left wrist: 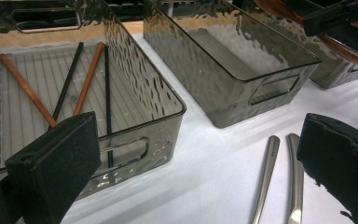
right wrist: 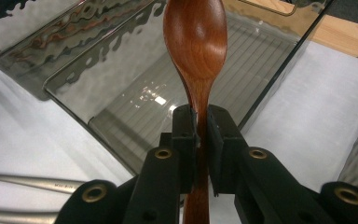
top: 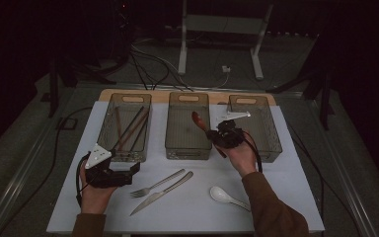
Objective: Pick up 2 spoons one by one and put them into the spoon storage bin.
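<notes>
Holding a brown wooden spoon [right wrist: 196, 51] by its thin handle, the right gripper [right wrist: 201, 135] has its jaws pinched tight on it. The spoon's bowl sticks out toward 11 o'clock over the near right corner of the middle bin [top: 187, 148], which looks empty. The left gripper [top: 128, 172] rests at 9 o'clock on the white mat [top: 256, 217], jaws spread wide with nothing between them, near the fork [top: 155, 184] and knife [top: 163, 192]. The left bin [top: 109, 123] has chopsticks [top: 131, 129] in it. A white spoon [top: 224, 196] lies at 5 o'clock. The handle is smooth and thin, so I think the spoon could slip or swing round in the jaws. It could also bump the bin's edge and fall outside onto the mat.
</notes>
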`<action>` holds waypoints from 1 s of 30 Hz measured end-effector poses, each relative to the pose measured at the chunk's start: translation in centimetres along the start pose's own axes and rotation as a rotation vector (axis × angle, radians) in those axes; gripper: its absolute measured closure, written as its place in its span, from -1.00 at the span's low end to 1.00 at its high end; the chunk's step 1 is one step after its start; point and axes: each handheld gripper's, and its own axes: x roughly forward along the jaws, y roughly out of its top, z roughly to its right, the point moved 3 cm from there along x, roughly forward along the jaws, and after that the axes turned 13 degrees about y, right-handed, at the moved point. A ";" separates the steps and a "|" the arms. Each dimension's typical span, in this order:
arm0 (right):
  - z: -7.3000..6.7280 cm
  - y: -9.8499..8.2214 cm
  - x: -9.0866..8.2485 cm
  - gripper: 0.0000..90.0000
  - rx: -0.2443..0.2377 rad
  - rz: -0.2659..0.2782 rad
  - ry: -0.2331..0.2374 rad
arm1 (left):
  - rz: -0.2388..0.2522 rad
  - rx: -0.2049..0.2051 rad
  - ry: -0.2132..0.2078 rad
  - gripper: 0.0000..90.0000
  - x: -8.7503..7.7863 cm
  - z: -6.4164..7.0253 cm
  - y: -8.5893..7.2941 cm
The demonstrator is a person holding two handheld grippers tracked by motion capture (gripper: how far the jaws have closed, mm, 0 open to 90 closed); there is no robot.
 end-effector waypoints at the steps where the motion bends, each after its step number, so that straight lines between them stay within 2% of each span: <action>1: 0.0 0.0 0.1 0.84 0.001 0.000 -0.004 | 0.000 0.000 0.001 -0.99 0.0 0.0 0.0; 14: 0.2 0.6 1.0 0.84 0.023 -0.001 -0.010 | -0.001 0.002 -0.002 -0.99 0.0 0.1 0.0; 26: 0.4 0.6 2.4 0.82 0.073 -0.006 -0.005 | -0.004 -0.001 -0.001 -0.99 0.1 0.0 -0.1; 27: 0.5 0.6 2.4 0.72 0.078 0.007 -0.005 | -0.003 -0.001 -0.002 -0.99 0.1 0.0 -0.1; 30: 0.5 0.8 2.4 0.02 0.092 0.046 0.010 | -0.002 -0.002 0.000 -0.99 0.0 0.0 -0.1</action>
